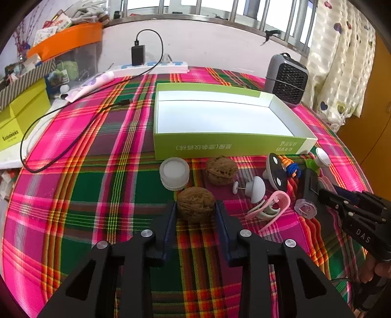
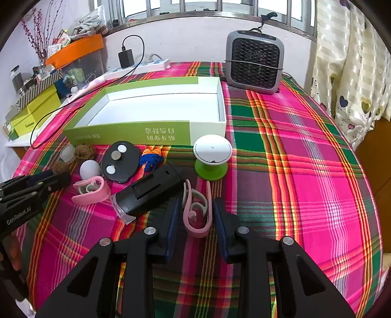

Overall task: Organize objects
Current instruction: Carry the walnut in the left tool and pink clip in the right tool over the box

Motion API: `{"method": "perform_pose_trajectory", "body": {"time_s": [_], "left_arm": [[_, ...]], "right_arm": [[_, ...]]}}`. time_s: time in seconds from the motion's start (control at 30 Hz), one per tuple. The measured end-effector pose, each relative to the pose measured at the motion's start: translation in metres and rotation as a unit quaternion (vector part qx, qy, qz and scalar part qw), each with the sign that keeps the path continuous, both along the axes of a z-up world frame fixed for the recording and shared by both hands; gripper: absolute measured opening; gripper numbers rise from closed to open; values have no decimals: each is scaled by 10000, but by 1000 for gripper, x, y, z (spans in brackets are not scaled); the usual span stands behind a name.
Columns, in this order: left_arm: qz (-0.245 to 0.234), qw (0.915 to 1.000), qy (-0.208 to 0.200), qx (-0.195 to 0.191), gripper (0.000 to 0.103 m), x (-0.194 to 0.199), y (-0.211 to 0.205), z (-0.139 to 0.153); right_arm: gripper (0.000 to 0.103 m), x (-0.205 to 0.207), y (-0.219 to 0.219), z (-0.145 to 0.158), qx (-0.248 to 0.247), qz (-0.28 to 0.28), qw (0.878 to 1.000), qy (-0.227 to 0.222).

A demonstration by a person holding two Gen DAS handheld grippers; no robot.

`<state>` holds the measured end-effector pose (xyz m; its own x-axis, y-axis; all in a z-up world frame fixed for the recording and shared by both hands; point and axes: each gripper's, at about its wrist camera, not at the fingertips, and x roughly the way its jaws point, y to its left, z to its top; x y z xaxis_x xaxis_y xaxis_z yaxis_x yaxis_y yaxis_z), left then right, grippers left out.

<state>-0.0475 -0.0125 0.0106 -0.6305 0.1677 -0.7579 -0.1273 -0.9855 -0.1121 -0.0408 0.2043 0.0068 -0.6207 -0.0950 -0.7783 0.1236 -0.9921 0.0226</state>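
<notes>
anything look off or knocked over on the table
Nothing is spilled or broken. The black device lies on its side, tilted, among the small items scattered in front of the green box, whose inside shows nothing yet.

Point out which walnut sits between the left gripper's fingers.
The nearer walnut, framed by the left gripper; the other walnut lies farther off, by the green box.

Home setting, prob a bedroom/living rm. Evidence: plaid tablecloth [image 2: 293,151] on table, heart-print curtain [image 2: 349,80] by barred window [image 1: 220,9], small space heater [image 2: 254,63], power strip [image 1: 156,67] w/ charger, toothpaste-type tube [image 1: 90,84], storage boxes [image 1: 19,115] stacked w/ household clutter at left.
</notes>
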Motion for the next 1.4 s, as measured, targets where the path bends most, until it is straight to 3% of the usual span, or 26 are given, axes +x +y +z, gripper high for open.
{"method": "perform_pose_trajectory", "body": {"time_s": [0.3,0.43,1.0,1.17,1.4], "left_arm": [[-28,10000,-4,56,30,1,-2,0],[12,9999,-22,117,36,-5,-4,0],[253,9996,1,153,36,-19,-3,-1],[290,9995,2,90,29,-18,-1,-1],[303,9995,7,83,29,-17,-2,-1]], "right_arm": [[24,1,-1,0,-11,20,10000,3],[24,2,0,0,-43,11,10000,0],[24,3,-1,0,-4,8,10000,4],[24,3,-1,0,-3,7,10000,4],[24,3,-1,0,-4,6,10000,3]]}}
